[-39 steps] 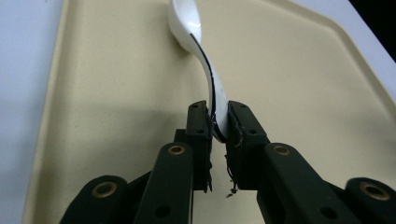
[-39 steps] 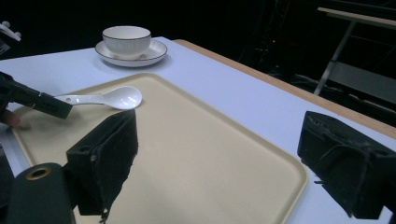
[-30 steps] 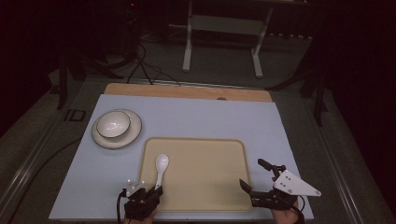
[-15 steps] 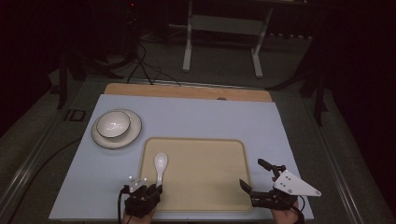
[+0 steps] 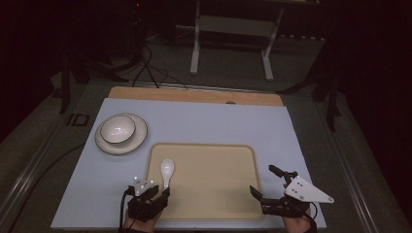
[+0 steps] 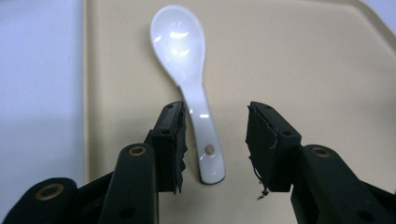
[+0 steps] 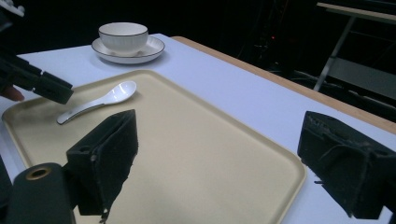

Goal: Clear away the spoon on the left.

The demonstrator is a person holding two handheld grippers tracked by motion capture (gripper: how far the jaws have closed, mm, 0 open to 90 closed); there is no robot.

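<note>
A white ceramic spoon [image 5: 166, 171] lies flat on the beige tray [image 5: 214, 194], bowl end pointing away from me. In the left gripper view the spoon's [image 6: 187, 74] handle lies between the jaws of my left gripper [image 6: 215, 112], nearer the left pad, with a gap on both sides. Those jaws have just been opening and press on nothing. From above, the left gripper [image 5: 158, 194] sits at the tray's near left corner. My right gripper [image 5: 262, 179] stands open and bare over the tray's [image 7: 201, 154] near right corner.
A white bowl [image 5: 117, 128] sits on a saucer [image 5: 138, 138] at the table's left, beyond the tray. The tabletop [image 5: 204, 121] is pale blue with a wooden strip [image 5: 194, 94] along its far edge. A table frame [image 5: 228, 29] stands on the dark floor behind.
The left gripper's jaws have spread apart around the spoon's handle. The spoon stays on the tray, and the right gripper has kept still.
</note>
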